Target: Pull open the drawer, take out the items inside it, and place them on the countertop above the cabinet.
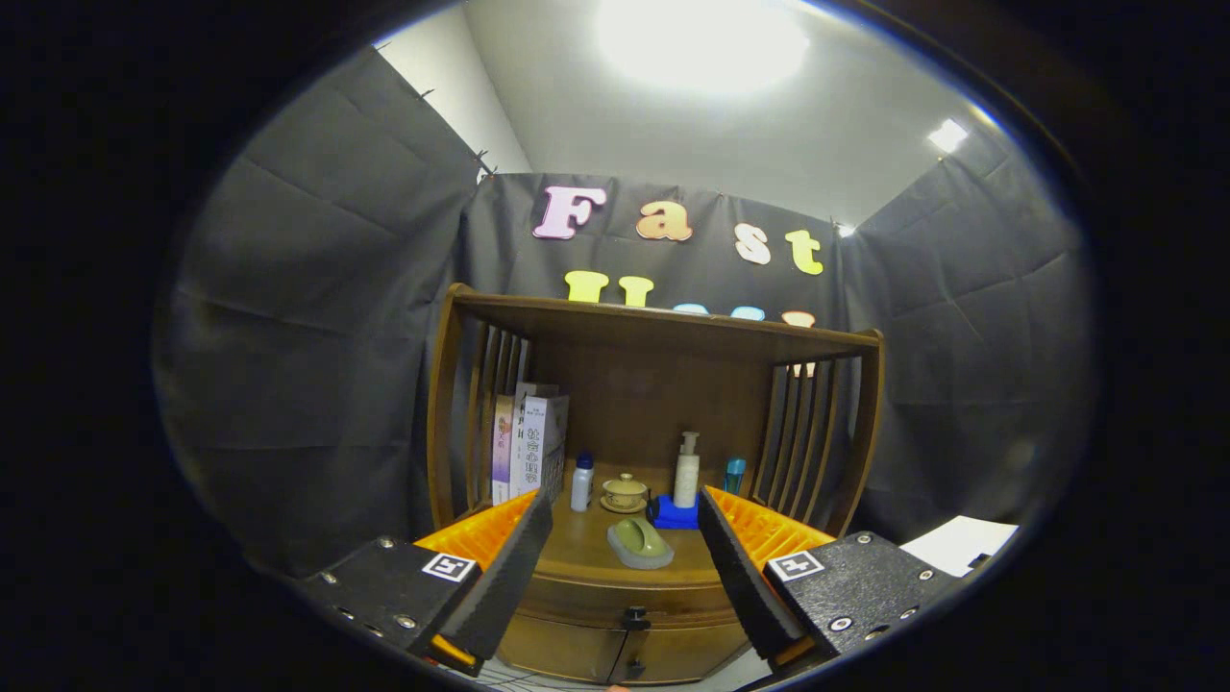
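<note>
A brown wooden cabinet stands ahead of me, with a shut drawer under its countertop; the drawer's dark knob sits low between my fingers. My gripper is open, fingers spread wide, nothing between them, still some way in front of the cabinet. On the countertop lie a green oval dish-like item, a small lidded cup on a saucer, a white bottle with a blue cap, a pump bottle on a blue block, and a teal bottle.
Several books stand upright at the countertop's left end against the slatted side. A shelf board roofs the countertop space. Two lower cabinet doors with knobs sit below the drawer. A white surface shows off to the right.
</note>
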